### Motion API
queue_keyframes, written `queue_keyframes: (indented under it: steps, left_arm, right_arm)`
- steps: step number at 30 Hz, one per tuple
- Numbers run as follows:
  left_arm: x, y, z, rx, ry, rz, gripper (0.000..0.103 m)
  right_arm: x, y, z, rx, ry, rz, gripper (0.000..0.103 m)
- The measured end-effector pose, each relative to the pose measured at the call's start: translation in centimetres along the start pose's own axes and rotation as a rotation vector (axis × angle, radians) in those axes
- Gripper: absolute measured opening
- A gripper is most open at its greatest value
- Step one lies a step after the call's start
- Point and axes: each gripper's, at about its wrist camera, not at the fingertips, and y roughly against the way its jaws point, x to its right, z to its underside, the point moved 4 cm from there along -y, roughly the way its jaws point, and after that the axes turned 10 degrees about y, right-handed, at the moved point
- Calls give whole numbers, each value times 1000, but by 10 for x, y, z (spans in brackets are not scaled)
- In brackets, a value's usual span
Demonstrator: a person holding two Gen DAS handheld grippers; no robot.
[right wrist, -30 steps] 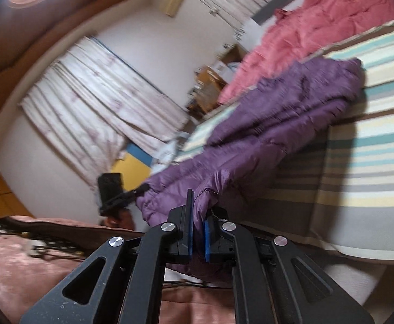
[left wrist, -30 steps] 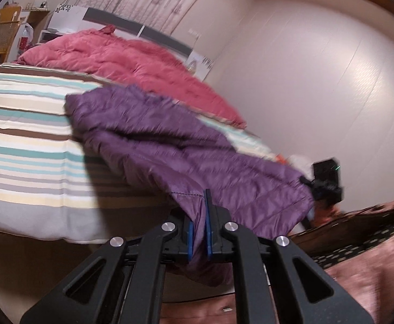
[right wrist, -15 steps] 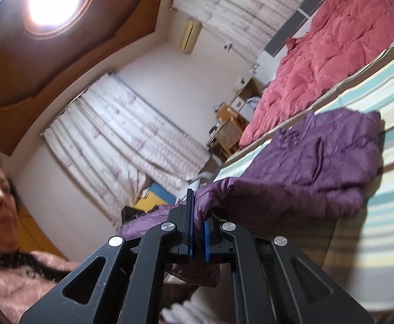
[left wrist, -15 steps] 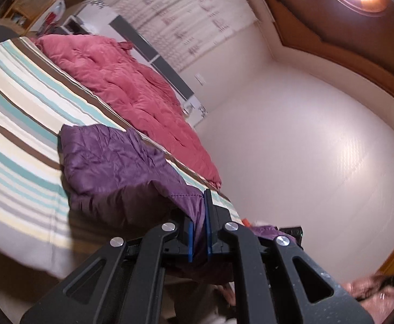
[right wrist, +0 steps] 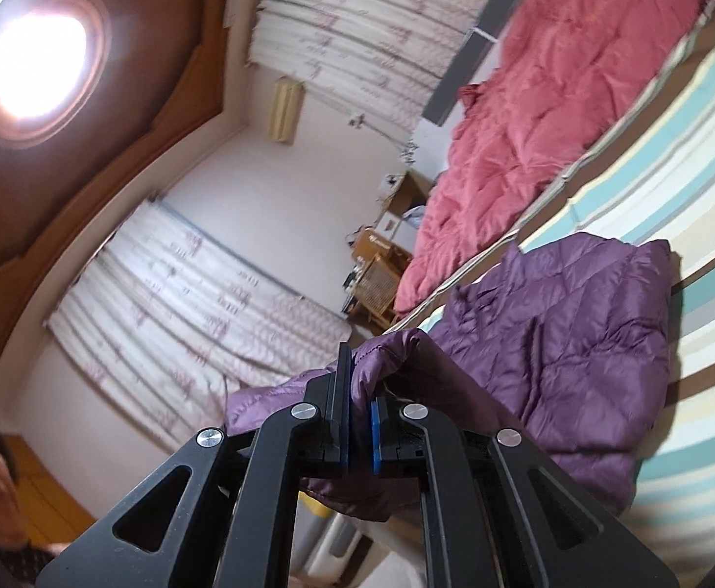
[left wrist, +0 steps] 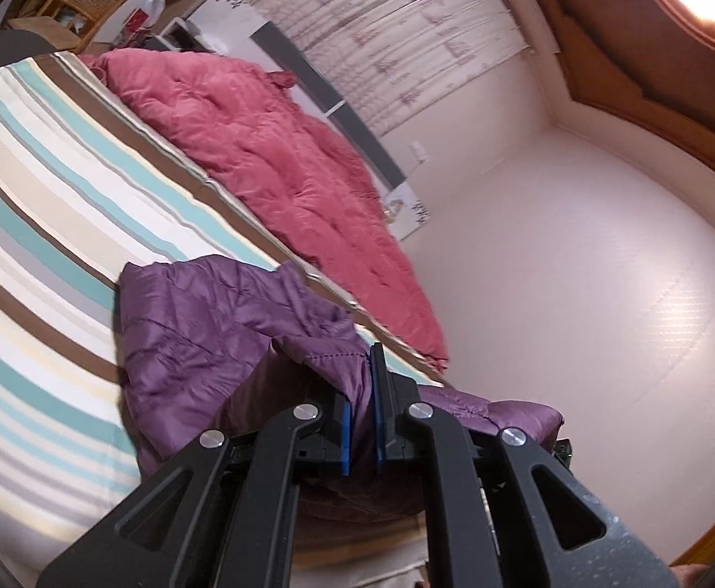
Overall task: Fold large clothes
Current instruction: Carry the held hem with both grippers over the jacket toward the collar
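Striped bed (left wrist: pixel 39 225) carrying purple quilted jacket (left wrist: pixel 201 333), far part lying mid-bed, near hem lifted off near edge. Left gripper (left wrist: pixel 361 421) and right gripper (right wrist: pixel 357 428) both pinching hem. Advice: carrying hem level, both corners together, landing square on far part; pink duvet (left wrist: pixel 284 157) lying along far edge.

A bed with a striped cover of teal, cream, brown and grey bands (left wrist: pixel 39 206) carries a quilted purple down jacket (left wrist: pixel 201 338), partly lifted off it, and beyond the jacket a crumpled pink-red duvet (left wrist: pixel 279 157), apparently resting there too.
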Motion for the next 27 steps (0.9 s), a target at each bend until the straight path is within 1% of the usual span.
queue_keyframes:
  steps: [3,10,12,13,15,20,24,27]
  left_arm:
    - [-10,-20,-10,-13,16,-44,6]
    - [-28,-55,-28,-28,73,-106,6]
    - [-37,-68,-33,-32,99,-137,6]
    - [-40,-73,-35,-34,109,-147,6]
    - [-48,-85,-38,-40,126,-189,6]
    - [-55,-105,-42,-44,104,-270,6]
    - [-62,-118,-46,-45,108,-311,7]
    - [-66,-128,-47,-44,101,-344,7]
  right_arm:
    - [19,-11,-6,3,-53,30,6]
    - [67,-34,-15,13,-177,137,6]
    - [78,-38,-16,17,-205,150,6]
    - [85,-41,-16,18,-221,170,6]
    - [96,-46,-17,18,-243,191,6]
    - [113,-57,-17,15,-283,248,6]
    - [125,-63,-17,15,-299,299,6]
    - [135,-67,-14,23,-336,325,6]
